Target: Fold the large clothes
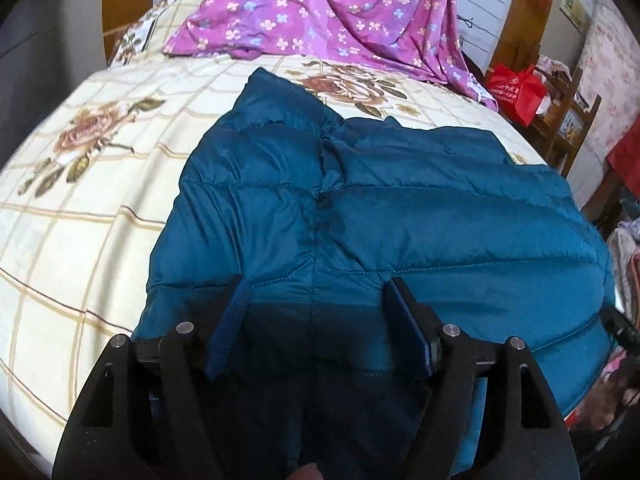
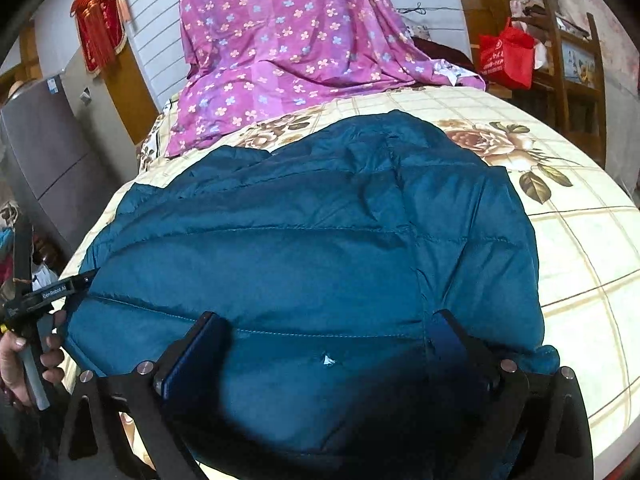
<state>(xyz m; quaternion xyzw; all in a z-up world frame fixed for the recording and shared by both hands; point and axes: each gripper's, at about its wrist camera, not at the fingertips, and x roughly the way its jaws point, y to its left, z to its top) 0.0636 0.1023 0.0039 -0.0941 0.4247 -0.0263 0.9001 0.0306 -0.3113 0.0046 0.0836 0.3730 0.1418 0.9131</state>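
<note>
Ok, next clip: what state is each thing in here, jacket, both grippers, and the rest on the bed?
Teal puffer jacket: lying on the bed, spread out and bunched at the far end, held by neither gripper.
Left hand-held gripper: open, over the jacket's near edge.
Right hand-held gripper: open wide, over the jacket's near edge.
Purple floral sheet: draped in a heap at the far end.
Floral bedspread: laid flat under the jacket.
Red bag: standing upright beside the bed.

- "GenRobot.AI" stands in white letters on a small black label on the left gripper, at the far left edge of the right wrist view, just left of the right gripper.
- The red bag, far ahead and to the right, bears white print too small to read.
- The red banner, far ahead left, carries gold characters, illegible.
</note>
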